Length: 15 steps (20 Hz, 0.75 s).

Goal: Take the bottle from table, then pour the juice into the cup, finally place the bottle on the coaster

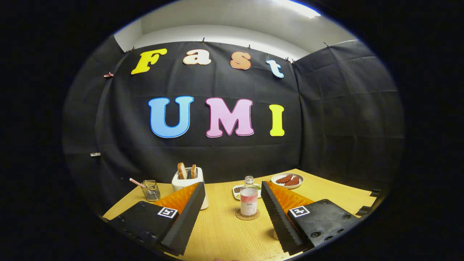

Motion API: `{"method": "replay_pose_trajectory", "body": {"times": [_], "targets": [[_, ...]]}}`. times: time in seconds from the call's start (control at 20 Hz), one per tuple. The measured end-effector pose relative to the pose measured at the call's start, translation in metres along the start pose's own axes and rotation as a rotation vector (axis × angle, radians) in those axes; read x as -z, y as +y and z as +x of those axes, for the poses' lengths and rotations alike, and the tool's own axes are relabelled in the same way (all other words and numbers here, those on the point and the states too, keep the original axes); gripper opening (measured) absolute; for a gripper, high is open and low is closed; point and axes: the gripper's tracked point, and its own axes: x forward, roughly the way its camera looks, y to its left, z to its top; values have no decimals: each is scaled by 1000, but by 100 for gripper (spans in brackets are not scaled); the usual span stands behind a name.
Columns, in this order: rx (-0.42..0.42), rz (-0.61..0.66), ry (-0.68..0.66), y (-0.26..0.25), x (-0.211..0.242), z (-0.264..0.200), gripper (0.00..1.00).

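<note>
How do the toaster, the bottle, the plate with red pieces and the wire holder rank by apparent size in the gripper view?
1. toaster
2. bottle
3. plate and wire holder: alike, unranked.
The plate sits farther off. The gripper is open.

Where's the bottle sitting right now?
The bottle stands upright on the coaster, ahead of the open gripper and nearer its right finger, with a small dish just behind.

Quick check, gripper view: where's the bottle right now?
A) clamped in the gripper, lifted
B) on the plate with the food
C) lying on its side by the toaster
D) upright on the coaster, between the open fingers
D: the bottle stands upright on the round coaster, and the gripper is open, its fingers either side and apart from it.
</note>
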Motion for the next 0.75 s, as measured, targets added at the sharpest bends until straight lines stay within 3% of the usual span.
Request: {"method": "replay_pose_trajectory", "body": {"times": [0.25,0.75], "targets": [[-37,-7,5,5,-16,-23,95],[-204,-9,42,39,-30,-48,95]]}}
